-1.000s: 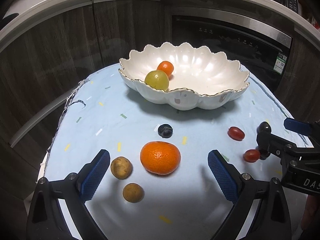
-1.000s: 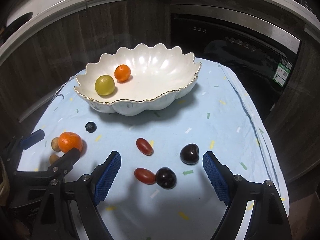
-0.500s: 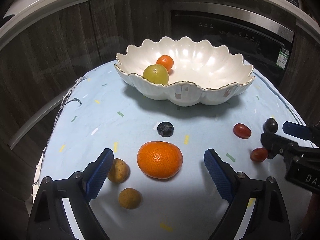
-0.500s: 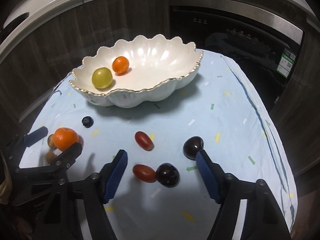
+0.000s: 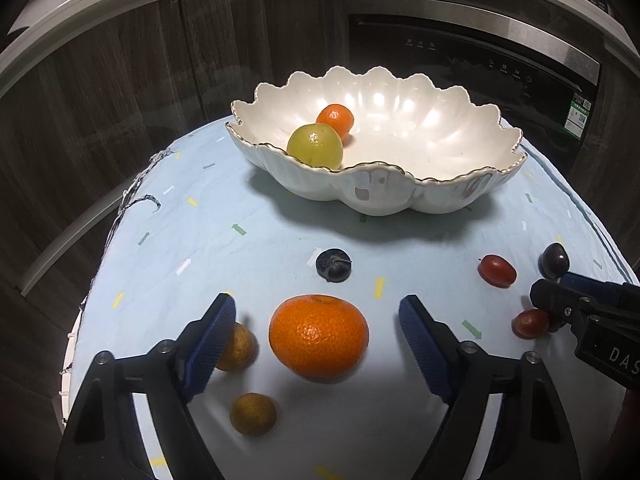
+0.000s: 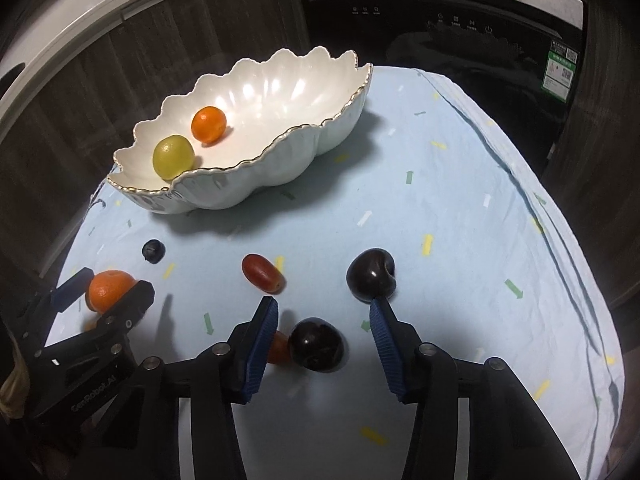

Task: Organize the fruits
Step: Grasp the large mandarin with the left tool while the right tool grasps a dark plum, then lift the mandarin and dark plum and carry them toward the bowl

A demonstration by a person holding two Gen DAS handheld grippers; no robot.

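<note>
A white scalloped bowl (image 5: 440,196) (image 6: 312,148) holds a green fruit (image 5: 315,146) and a small orange (image 5: 335,119). My left gripper (image 5: 318,340) is open, its blue pads on either side of a large orange (image 5: 319,336) on the cloth. My right gripper (image 6: 323,338) is open around a dark cherry (image 6: 316,345). A second dark cherry (image 6: 371,275) lies just past the right pad. A red oval fruit (image 6: 262,273) lies ahead, another red fruit (image 6: 278,347) is half hidden by the left pad. A blueberry (image 5: 334,265) lies between orange and bowl.
Two small brown fruits (image 5: 240,346) (image 5: 253,414) lie at the left gripper's left. The table has a light blue cloth (image 6: 460,220) that hangs over rounded edges. Dark wood cabinets and a black appliance (image 5: 480,60) stand behind.
Both grippers have moved forward and down. The left now straddles the large orange; the right has narrowed and closed in around the near dark cherry.
</note>
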